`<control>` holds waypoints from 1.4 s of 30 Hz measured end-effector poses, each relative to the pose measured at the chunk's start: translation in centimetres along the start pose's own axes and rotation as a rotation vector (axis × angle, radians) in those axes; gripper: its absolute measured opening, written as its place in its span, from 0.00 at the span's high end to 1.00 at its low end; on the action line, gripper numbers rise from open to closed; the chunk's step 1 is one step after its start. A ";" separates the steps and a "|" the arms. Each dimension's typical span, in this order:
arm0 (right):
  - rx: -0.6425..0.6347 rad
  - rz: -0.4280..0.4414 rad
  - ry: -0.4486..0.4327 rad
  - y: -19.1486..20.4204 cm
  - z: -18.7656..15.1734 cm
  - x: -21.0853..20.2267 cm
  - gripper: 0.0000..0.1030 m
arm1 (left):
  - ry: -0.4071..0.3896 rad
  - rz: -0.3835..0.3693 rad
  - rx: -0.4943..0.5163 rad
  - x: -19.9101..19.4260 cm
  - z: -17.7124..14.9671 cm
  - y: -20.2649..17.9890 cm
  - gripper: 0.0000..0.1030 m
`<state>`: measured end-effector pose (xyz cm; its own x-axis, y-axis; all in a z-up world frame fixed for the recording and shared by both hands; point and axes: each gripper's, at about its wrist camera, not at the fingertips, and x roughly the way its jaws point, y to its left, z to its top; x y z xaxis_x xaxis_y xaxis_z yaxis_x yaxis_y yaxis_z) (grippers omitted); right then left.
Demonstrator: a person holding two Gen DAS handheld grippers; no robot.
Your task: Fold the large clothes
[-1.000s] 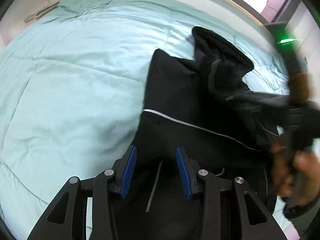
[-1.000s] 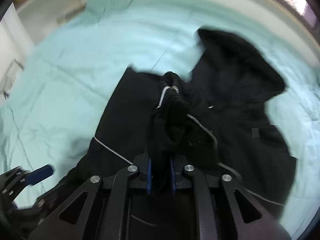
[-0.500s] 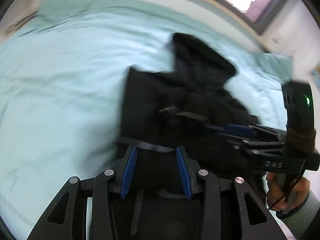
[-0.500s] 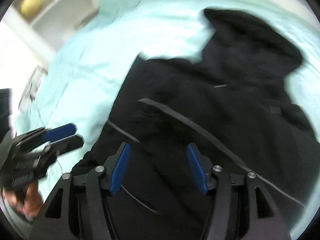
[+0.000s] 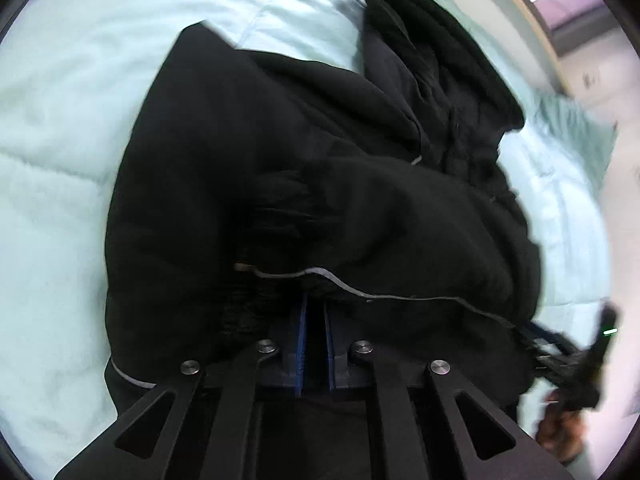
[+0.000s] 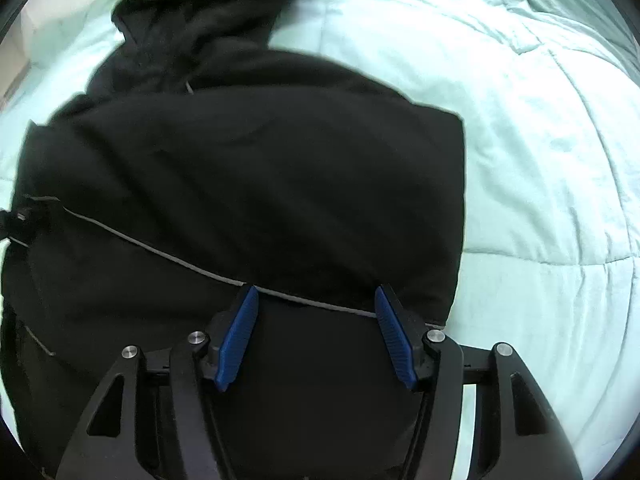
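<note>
A bed, covered with a pale mint quilted duvet, fills both views and carries everything else. A large black hooded jacket is spread across the middle of the duvet, partly folded, with its hood laid toward the far side of the bed and its body bunched in thick folds nearer the cameras. In the right wrist view the jacket is seen lying flatter, its right edge running straight down beside bare duvet. A thin pale piping line is traced across the dark cloth near the claws, and the same line is seen slanting across the jacket in the right wrist view.

The left claw is clenched, its blue pads brought almost together, and black jacket cloth is bunched over its tips; a fold appears to be pinched between the pads, though the dark fabric makes this hard to confirm. Its jaws have just been closing.

The right claw is released, its blue pads standing wide apart just above the jacket near the piping line, with nothing pressed between them. In the left wrist view this claw is glimpsed, blurred, at the near right edge, held by a hand.
</note>
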<state>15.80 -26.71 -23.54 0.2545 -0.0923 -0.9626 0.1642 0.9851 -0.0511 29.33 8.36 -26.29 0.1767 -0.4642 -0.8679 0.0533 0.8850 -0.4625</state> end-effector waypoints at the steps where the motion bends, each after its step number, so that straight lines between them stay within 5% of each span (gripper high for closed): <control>1: 0.001 -0.004 0.006 -0.1 0.3 0.1 0.40 | 0.001 -0.006 0.004 -0.2 0.1 -0.1 0.91; 5: 0.008 0.032 -0.015 -0.4 1.6 -2.3 0.40 | -0.043 0.056 0.156 -2.9 -0.6 -3.7 0.87; 9: -0.063 0.100 -0.123 1.1 1.9 -5.4 0.40 | -0.126 0.060 0.210 -4.7 -2.0 -5.3 0.36; 14: -0.105 0.029 0.014 2.6 1.1 -0.1 0.40 | -0.048 0.282 0.173 0.2 -1.7 -2.2 0.40; 17: -0.156 -0.006 0.028 2.9 1.7 0.4 0.40 | -0.051 0.256 0.188 -0.3 -1.6 -2.5 0.40; 21: -0.115 0.108 -0.041 1.3 4.8 -2.9 0.40 | -0.129 0.151 0.245 -4.3 -0.3 -4.9 0.40; 25: -0.093 0.128 -0.213 -0.1 10.9 -5.8 0.40 | -0.271 0.116 0.312 -7.4 5.1 -7.8 0.40; 29: -0.009 0.116 -0.306 1.3 18.6 -4.4 0.40 | -0.338 0.171 0.304 -5.1 12.8 -9.3 0.40; 33: 0.078 0.153 -0.301 0.2 24.3 -0.4 0.39 | -0.299 0.197 0.255 -0.8 18.9 -8.4 0.40; 39: 0.154 0.143 -0.210 -1.5 29.2 5.6 0.39 | -0.219 0.242 0.260 4.7 23.5 -7.9 0.43; 40: 0.153 0.154 -0.185 -1.8 29.5 6.7 0.50 | -0.222 0.246 0.256 5.4 24.0 -8.3 0.67; 41: 0.147 0.157 -0.164 -1.7 30.2 7.6 0.90 | -0.212 0.225 0.246 6.0 24.5 -8.2 0.85; 42: 0.136 0.174 -0.159 -1.7 30.6 8.3 0.92 | -0.199 0.191 0.215 6.2 24.9 -7.7 0.92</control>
<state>46.74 -33.62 -23.30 0.4346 0.0443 -0.8995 0.2285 0.9607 0.1577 54.47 -0.45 -23.56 0.3908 -0.2926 -0.8727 0.2028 0.9522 -0.2285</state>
